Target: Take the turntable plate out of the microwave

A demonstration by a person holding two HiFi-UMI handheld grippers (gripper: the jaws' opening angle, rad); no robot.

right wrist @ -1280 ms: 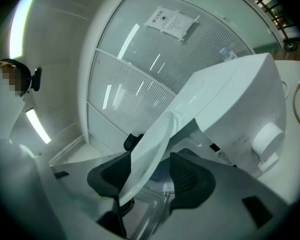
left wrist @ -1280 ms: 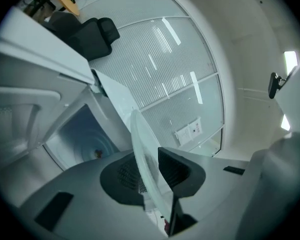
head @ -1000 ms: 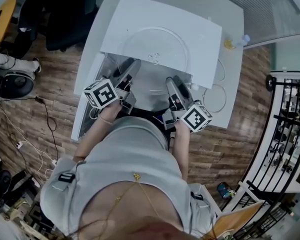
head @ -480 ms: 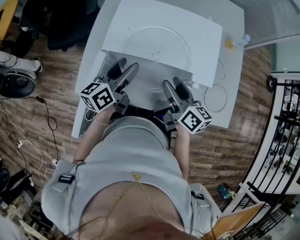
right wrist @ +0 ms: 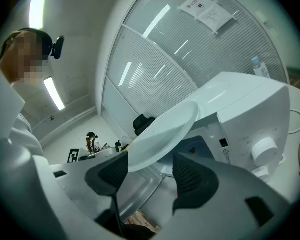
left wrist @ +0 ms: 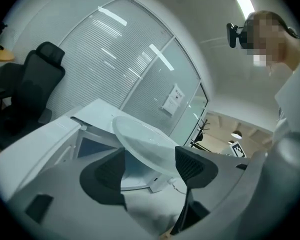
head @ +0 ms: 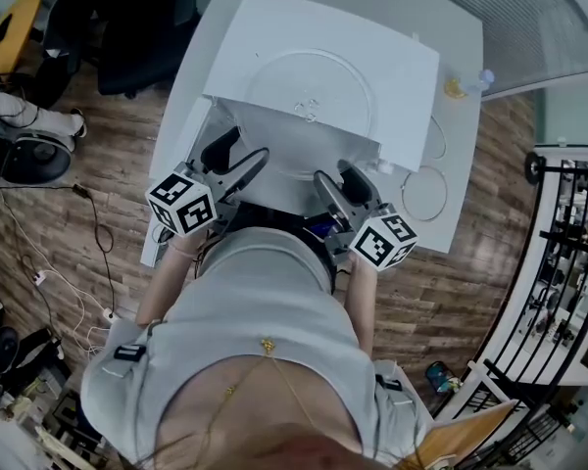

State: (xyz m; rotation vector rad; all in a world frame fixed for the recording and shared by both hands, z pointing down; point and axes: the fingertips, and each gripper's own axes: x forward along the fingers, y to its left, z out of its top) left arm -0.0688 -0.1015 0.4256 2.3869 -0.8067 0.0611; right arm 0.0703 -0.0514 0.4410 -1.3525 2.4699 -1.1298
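The clear glass turntable plate (head: 309,96) lies flat on top of the white microwave (head: 392,76), its near edge reaching out over the open cavity (head: 289,169). My left gripper (head: 250,145) and right gripper (head: 331,171) hang in front of the cavity, a little back from the plate. Both sets of jaws are opening, with no pad pressing on anything. In the left gripper view the plate (left wrist: 142,144) shows beyond the spread fingers (left wrist: 107,176) of the left gripper (left wrist: 150,171). The right gripper (right wrist: 151,174) likewise faces the plate's rim (right wrist: 162,134).
The microwave door (head: 171,174) stands swung open to the left. The microwave's dial (right wrist: 264,150) is on its right front. On the white table (head: 451,213) lie cable loops (head: 421,192), a small bottle (head: 480,78) and a yellowish item (head: 454,88). An office chair (head: 127,37) stands beyond the table's left.
Both grippers have drawn back from the plate toward the person and their jaws have spread wider. The plate stays on the microwave's top, let go.
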